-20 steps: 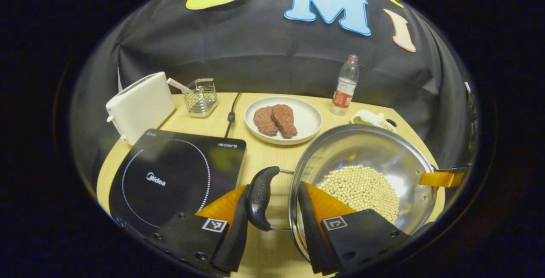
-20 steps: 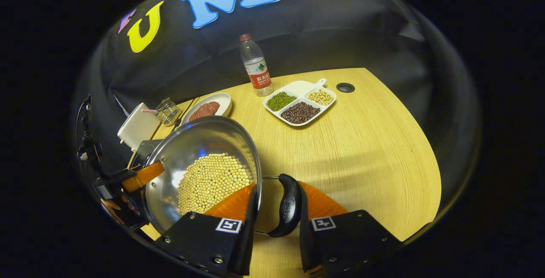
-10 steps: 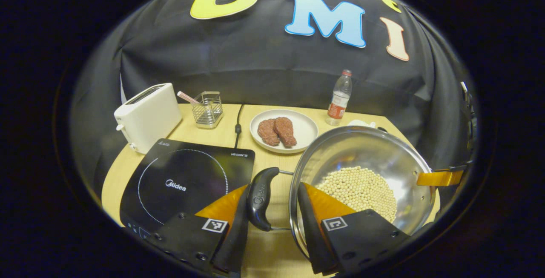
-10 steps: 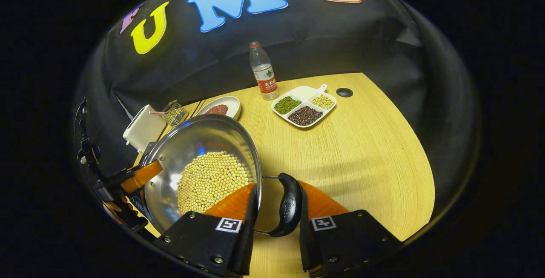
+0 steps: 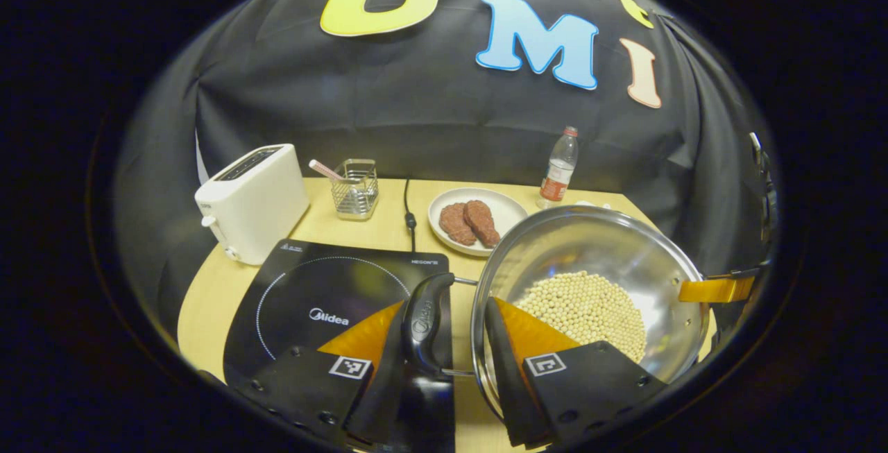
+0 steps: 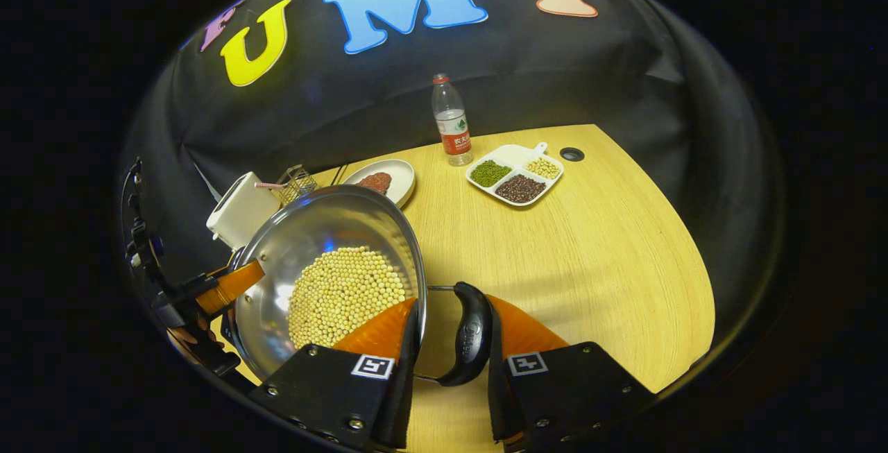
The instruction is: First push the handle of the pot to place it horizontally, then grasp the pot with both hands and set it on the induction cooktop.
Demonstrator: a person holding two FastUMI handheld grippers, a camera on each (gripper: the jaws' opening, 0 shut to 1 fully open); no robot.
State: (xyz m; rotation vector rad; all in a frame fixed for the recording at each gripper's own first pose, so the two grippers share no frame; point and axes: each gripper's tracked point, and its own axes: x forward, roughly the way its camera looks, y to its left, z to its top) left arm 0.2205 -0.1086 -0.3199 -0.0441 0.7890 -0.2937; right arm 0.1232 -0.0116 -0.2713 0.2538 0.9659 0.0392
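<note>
Left gripper view shows your left hand-held gripper [image 5: 444, 342] clamped on the pot [image 5: 590, 300] handle [image 5: 424, 325]; your right hand-held gripper [image 6: 451, 342] grips the opposite one. You appear to be mid-carry, pot above the surface's [image 6: 590, 245] near edge. Next, travel left over the induction cooktop [image 5: 326, 293], staying clear of the plate [image 5: 479, 220] behind, then lower level.

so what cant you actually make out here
- Pot underside and its gap to the induction cooktop: left gripper view, hidden by the pot's own body.
- Cooktop's near edge: left gripper view, behind the left gripper.
- Divided tray: left gripper view, behind the pot rim.
- Steak plate: right gripper view, partly behind the pot.
</note>
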